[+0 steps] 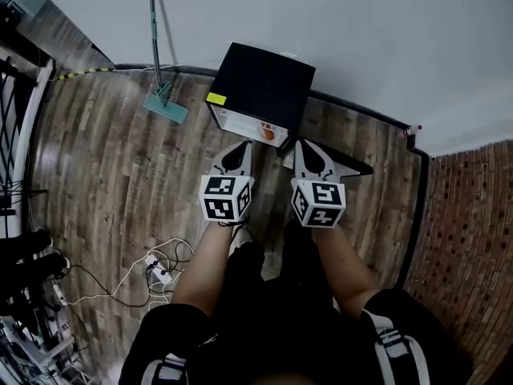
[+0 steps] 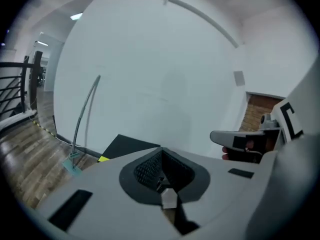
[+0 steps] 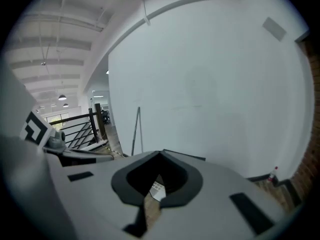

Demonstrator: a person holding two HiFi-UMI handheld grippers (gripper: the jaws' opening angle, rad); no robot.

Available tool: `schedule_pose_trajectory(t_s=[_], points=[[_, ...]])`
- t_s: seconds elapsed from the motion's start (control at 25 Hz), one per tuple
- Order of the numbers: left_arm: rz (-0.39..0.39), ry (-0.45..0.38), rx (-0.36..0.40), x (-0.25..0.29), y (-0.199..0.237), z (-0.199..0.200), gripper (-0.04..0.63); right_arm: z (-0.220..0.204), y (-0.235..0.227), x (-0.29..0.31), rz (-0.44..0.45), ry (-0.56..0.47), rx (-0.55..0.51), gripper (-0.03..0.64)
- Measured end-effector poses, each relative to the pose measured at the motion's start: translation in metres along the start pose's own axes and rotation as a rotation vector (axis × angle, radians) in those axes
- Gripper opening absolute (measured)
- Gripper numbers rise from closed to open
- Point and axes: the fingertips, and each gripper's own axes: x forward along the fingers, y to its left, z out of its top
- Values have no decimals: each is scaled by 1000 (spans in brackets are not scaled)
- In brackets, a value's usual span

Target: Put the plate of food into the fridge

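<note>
Just ahead of both tools, the small black-topped fridge (image 1: 260, 83) stands on the wooden floor (image 1: 112, 175) against the white wall (image 1: 361, 30). The left hand-held gripper (image 2: 161, 151) is pressed together, its two jaws meeting at the tip with nothing between them. The right hand-held gripper (image 3: 160, 155) is likewise pressed together and holds nothing. They are level with each other, side by side and slightly apart, both aimed at the fridge, their tips near its pale front face. A small orange thing (image 1: 268, 133) shows low on that front, just beyond the two tips and between them. Whether it is the plate of food cannot be told, and neither tool carries a plate.

A yellow label (image 1: 216, 99) sits on the fridge's edge, ahead of the left hand-held gripper. Farther to that gripper's left, a mop (image 1: 166, 103) leans on the wall with its green head on the floor. Behind the left hand-held gripper and to its left, a power strip (image 1: 159, 275) lies among loose cables.
</note>
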Motion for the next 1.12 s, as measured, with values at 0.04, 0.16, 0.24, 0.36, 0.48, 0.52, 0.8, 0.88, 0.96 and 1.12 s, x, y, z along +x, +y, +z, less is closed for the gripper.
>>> schedule_pose_trajectory(t_s=[0.04, 0.16, 0.24, 0.36, 0.48, 0.52, 0.8, 0.88, 0.96, 1.12], points=[[-15, -5, 18, -16, -12, 20, -3, 22, 7, -13, 1, -13, 5, 12], [-15, -42, 107, -63, -39, 71, -4, 72, 33, -53, 11, -67, 2, 12], [-9, -85, 151, -89, -51, 101, -3, 98, 45, -75, 21, -122, 3, 12], [-18, -156, 179, -107, -68, 144, -4, 134, 49, -99, 19, -207, 11, 12], [-37, -191, 187, -117, -88, 166, -3, 155, 47, -118, 20, -249, 18, 12], [-47, -198, 196, -119, -93, 173, -3, 164, 49, -122, 22, -262, 17, 13], [-97, -233, 228, -141, -113, 183, -3, 185, 69, -147, 24, -311, -31, 13], [-108, -231, 233, -139, -117, 186, -3, 190, 69, -147, 23, -314, -38, 13], [-114, -230, 236, -133, -116, 189, -4, 194, 68, -141, 20, -312, -43, 13], [-125, -233, 214, -117, -111, 193, -3, 197, 62, -125, 26, -311, -54, 13]])
